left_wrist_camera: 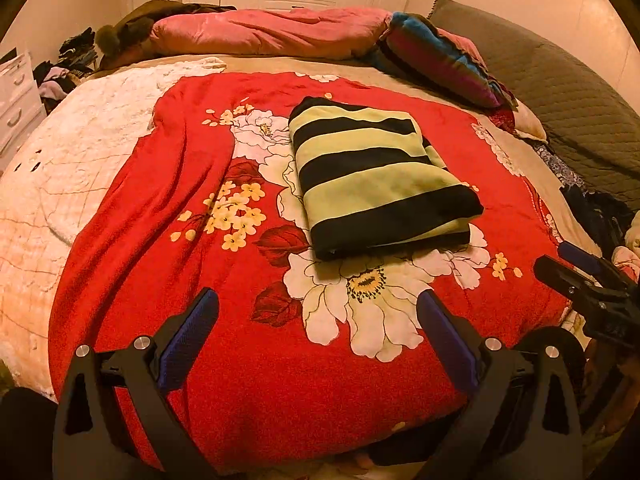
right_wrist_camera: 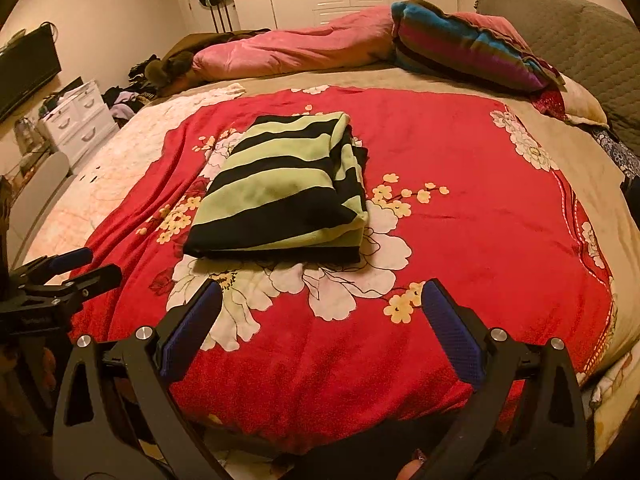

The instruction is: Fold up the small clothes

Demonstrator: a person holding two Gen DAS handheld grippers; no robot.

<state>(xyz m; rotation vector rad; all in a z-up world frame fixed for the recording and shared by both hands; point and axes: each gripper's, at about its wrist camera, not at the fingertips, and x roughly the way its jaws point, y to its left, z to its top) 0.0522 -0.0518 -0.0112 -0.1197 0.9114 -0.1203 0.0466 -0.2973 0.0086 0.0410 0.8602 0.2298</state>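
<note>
A green-and-black striped garment (left_wrist_camera: 376,176) lies folded into a neat rectangle on the red floral blanket (left_wrist_camera: 168,208). It also shows in the right wrist view (right_wrist_camera: 284,192). My left gripper (left_wrist_camera: 318,300) is open and empty, held above the blanket's near edge, short of the garment. My right gripper (right_wrist_camera: 320,292) is open and empty, likewise near the front edge. The right gripper also shows at the right edge of the left wrist view (left_wrist_camera: 568,268), and the left gripper at the left edge of the right wrist view (right_wrist_camera: 86,266).
A pink duvet (left_wrist_camera: 264,32) and a striped pillow (left_wrist_camera: 440,60) lie at the bed's far side. A grey headboard (left_wrist_camera: 560,92) is at right. White drawers (right_wrist_camera: 80,120) and clothes piles stand by the left wall.
</note>
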